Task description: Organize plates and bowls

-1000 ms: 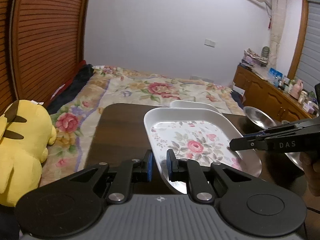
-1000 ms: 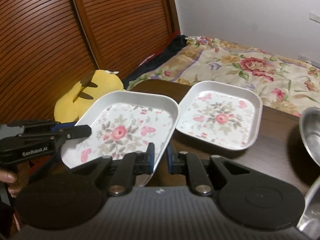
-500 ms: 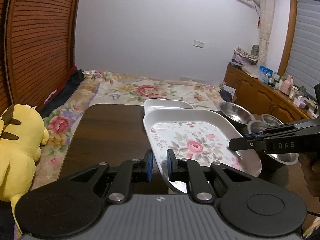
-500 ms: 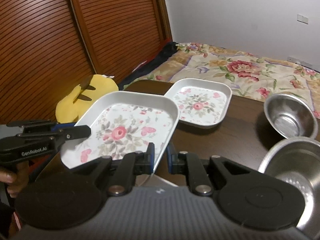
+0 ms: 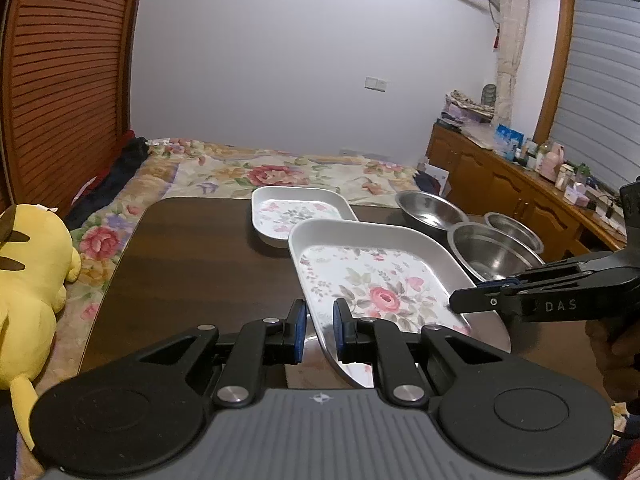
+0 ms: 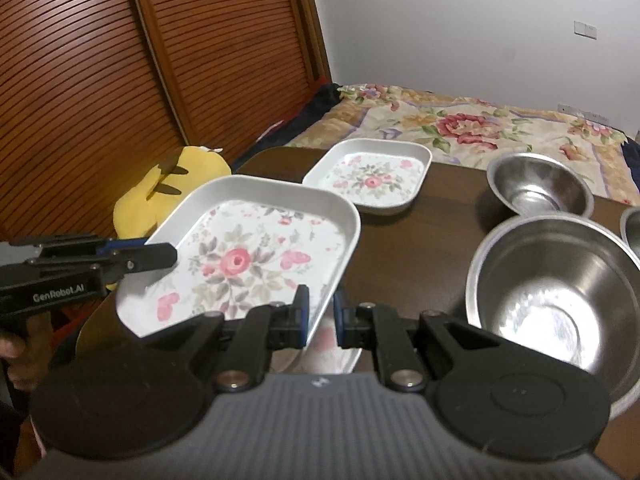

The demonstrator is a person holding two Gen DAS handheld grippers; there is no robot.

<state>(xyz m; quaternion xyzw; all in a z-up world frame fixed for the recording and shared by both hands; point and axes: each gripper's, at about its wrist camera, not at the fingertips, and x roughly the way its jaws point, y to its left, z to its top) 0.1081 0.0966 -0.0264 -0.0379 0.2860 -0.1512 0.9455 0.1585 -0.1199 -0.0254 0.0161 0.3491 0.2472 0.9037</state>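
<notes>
A white square plate with a rose print [image 5: 380, 280] [image 6: 248, 248] hangs tilted over the dark wooden table [image 5: 192, 248] [image 6: 420, 232]. My left gripper [image 5: 318, 330] [image 6: 172, 254] is shut on its left rim. On the opposite rim my right gripper [image 6: 320, 316] [image 5: 452, 306] is shut too. A shiny round steel edge [image 5: 492, 332] shows under the held plate. A second, matching floral plate [image 5: 296, 212] [image 6: 372, 176] lies flat at the table's far side. Three steel bowls [image 5: 430, 208] [image 5: 492, 252] [image 5: 514, 228] stand to the right; the nearest [image 6: 552, 292] is large.
A yellow plush toy [image 5: 28, 280] [image 6: 168, 184] lies left of the table. Behind the table is a bed with a floral cover [image 5: 280, 172]. A wooden cabinet [image 5: 500, 188] crowded with small items runs along the right wall. Slatted wooden doors [image 6: 120, 80] stand on the left.
Both grippers have carried the held plate back from the second plate, which now looks farther off. The steel bowls have come into view on the right. Both grips are unchanged.
</notes>
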